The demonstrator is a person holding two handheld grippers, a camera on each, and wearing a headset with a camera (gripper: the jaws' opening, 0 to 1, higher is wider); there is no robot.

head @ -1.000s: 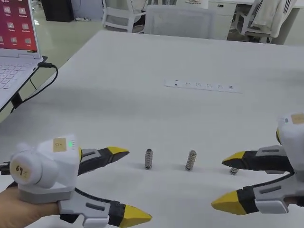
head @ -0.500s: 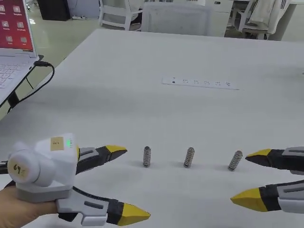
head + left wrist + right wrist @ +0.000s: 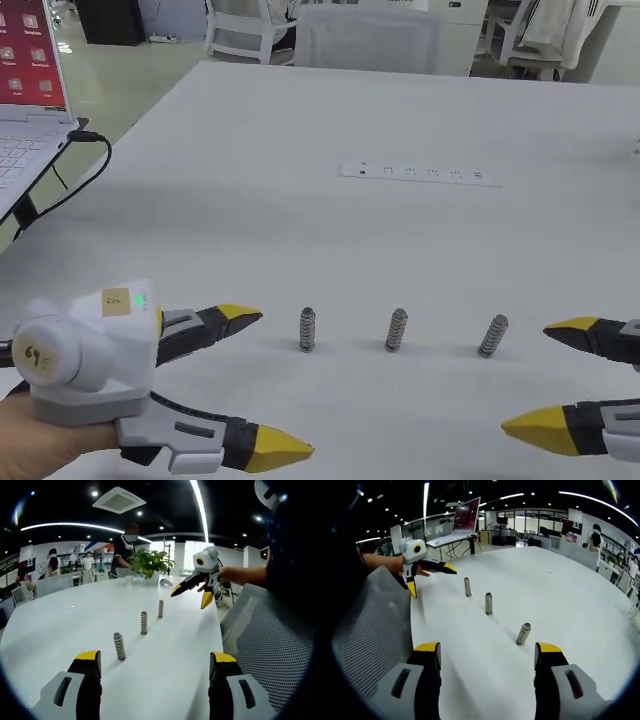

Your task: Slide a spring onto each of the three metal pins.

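Left gripper and right gripper, jaws apart, flank spring-covered pins on open table.

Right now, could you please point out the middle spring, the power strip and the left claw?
middle spring (image 3: 397,329): head view, on its coils at mid-height.
power strip (image 3: 418,173): head view, centre of its top.
left claw (image 3: 280,381): head view, midway between its yellow tips.

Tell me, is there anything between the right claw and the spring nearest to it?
Nothing visible stands between them. The right claw is open and empty, and bare white table lies between its tips and the rightmost spring, which stands upright.
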